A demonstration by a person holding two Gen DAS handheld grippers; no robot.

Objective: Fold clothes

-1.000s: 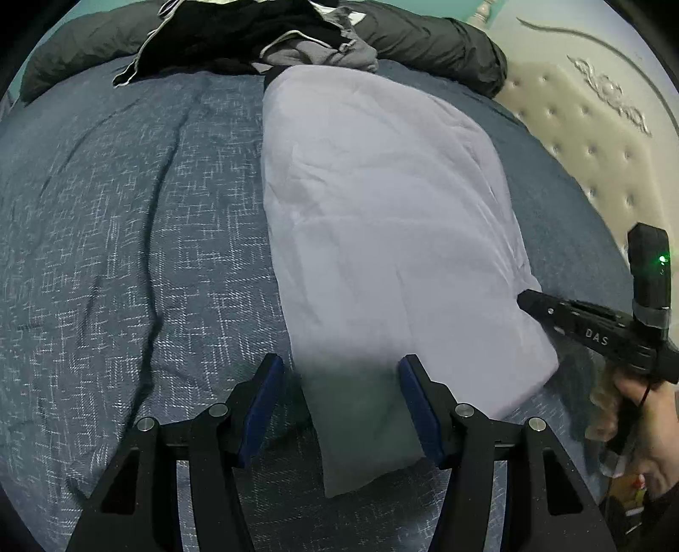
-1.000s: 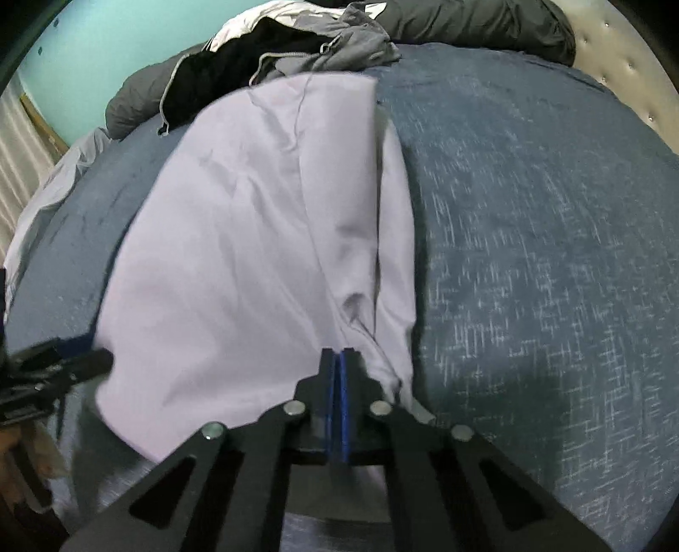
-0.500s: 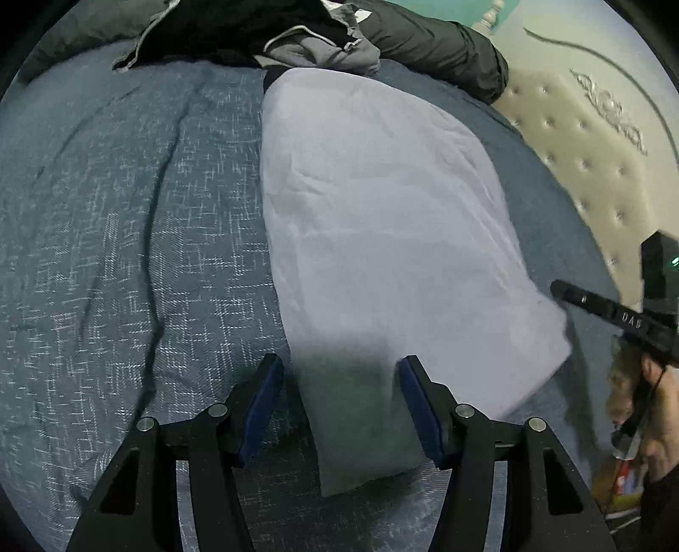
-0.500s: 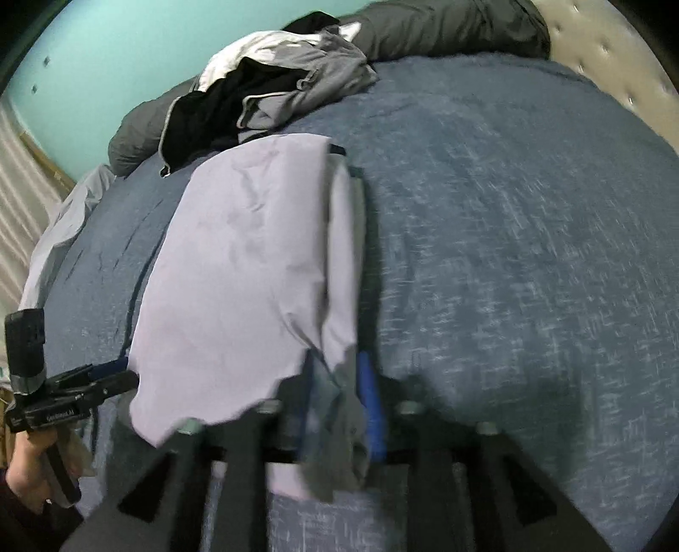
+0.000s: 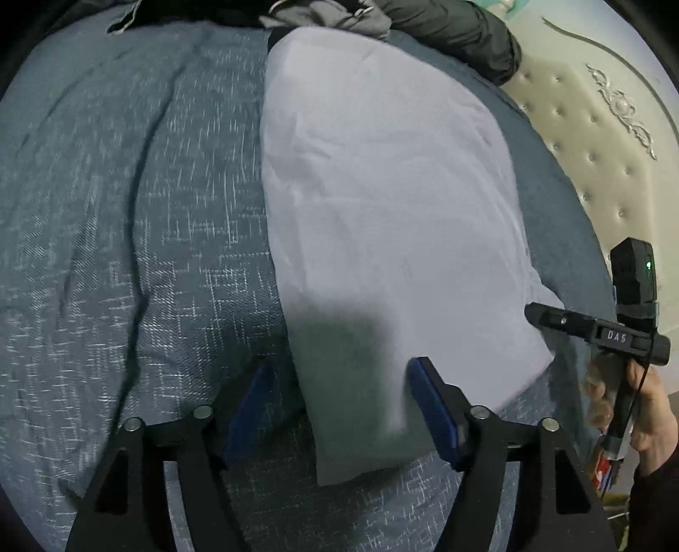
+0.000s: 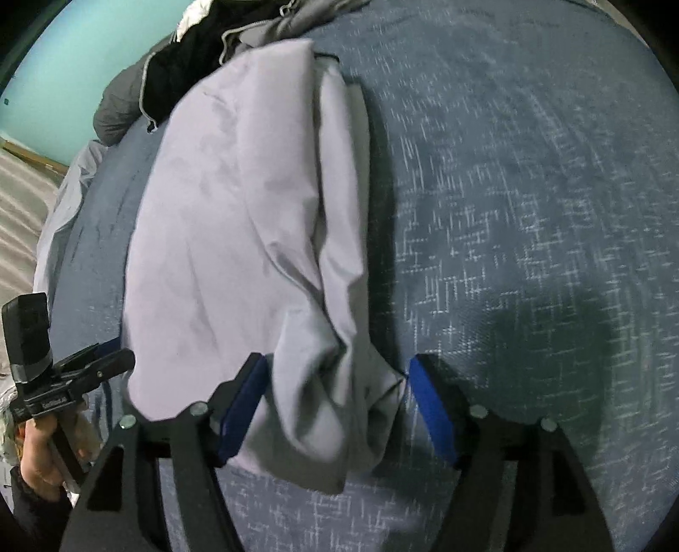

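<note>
A pale lilac garment point(image 5: 382, 191) lies folded into a long strip on the blue bed cover point(image 5: 127, 212). My left gripper point(image 5: 343, 403) hovers over its near corner. The jaws are opening and the cloth lies between them untouched. In the right wrist view the garment's bunched long edge point(image 6: 331, 382) sits between the blue pads of my right gripper point(image 6: 337, 407). Those jaws are opening too and do not press on the cloth. Each gripper shows in the other's view, hand-held: the right one point(image 5: 539, 316) at the garment's right corner, the left one point(image 6: 121, 354) at its left corner.
A heap of dark and grey clothes point(image 6: 191, 55) lies at the far end of the bed, with a dark grey quilt point(image 5: 467, 38) beside it. A cream tufted headboard point(image 5: 594, 127) borders the right side. A turquoise wall point(image 6: 63, 63) stands behind.
My right gripper went from shut on the garment's edge to open, and the edge has dropped onto the bed. My left jaws spread a little wider. Both views tilted further down.
</note>
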